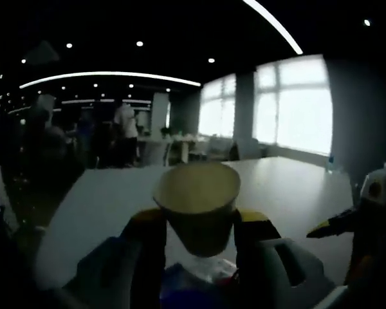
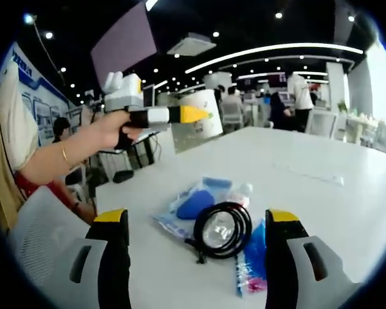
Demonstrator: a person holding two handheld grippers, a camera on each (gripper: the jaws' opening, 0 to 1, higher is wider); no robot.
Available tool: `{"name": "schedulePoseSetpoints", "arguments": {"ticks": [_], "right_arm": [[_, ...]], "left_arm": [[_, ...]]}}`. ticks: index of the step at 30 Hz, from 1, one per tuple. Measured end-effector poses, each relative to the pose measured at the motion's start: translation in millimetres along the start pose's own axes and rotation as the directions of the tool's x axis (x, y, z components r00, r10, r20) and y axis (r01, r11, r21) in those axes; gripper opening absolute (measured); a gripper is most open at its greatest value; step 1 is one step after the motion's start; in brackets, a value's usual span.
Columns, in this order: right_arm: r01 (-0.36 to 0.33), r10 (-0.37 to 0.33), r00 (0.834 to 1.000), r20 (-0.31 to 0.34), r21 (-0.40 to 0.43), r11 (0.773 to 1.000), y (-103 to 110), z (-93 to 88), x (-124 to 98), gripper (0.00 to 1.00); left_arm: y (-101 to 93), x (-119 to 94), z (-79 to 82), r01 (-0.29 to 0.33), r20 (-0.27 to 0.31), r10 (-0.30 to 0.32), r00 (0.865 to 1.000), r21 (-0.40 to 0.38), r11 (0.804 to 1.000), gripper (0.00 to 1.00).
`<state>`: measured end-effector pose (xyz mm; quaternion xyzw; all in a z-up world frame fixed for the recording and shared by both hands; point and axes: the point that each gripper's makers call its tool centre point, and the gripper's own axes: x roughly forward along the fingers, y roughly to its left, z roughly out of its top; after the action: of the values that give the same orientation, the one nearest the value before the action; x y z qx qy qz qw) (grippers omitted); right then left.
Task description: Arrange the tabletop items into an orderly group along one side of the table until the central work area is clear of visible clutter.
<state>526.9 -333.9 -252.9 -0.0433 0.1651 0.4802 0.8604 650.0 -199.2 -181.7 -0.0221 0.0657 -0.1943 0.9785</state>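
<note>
Mostly bare white table [image 2: 321, 193], seemingly open-plan office.

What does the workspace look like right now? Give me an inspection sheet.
Surface: white table, mostly bare beyond the pile.
Job's things: paper cup held up above the table; blue plastic packets lying in front of the right claw.
Clutter: packets overlap in a loose heap.
Grippers: left claw shut on the paper cup; right claw open, apart from the pile.
Cables: black coiled cable lying on the packets.
Surroundings: open office, people standing in the distance, bright windows, other tables.
</note>
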Motion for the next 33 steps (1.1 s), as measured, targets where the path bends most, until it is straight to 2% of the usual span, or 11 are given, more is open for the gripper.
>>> {"name": "schedulePoseSetpoints", "arguments": {"ticks": [6,14,23,27,33], "right_arm": [[0.024,-0.023,0.999,-0.028,0.012,1.0,-6.8,-8.2,-0.3,0.87],[0.051,-0.049,0.997,-0.059,0.029,0.998,-13.9,-17.3,-2.3,0.9],[0.084,-0.079,0.993,-0.087,0.057,0.995,-23.7,-25.3,-6.1,0.94],[0.098,-0.09,0.99,-0.112,0.065,0.993,-28.4,-32.4,-7.3,0.97],[0.134,-0.12,0.982,-0.145,0.086,0.987,-39.9,-41.4,-11.5,0.98]], "left_arm": [[14.8,24.8,-9.8,-0.018,-0.016,0.018,1.0,0.006,1.0,0.4],[28.8,46.8,-29.2,-0.014,-0.059,0.013,0.998,-0.016,1.0,0.4],[50.0,69.9,-71.0,-0.052,-0.156,0.057,0.986,0.037,0.998,0.4],[58.6,79.3,-87.7,-0.064,-0.174,0.071,0.982,0.047,0.997,0.4],[66.7,93.4,-101.6,-0.078,-0.181,0.083,0.98,0.038,0.996,0.4]]}}
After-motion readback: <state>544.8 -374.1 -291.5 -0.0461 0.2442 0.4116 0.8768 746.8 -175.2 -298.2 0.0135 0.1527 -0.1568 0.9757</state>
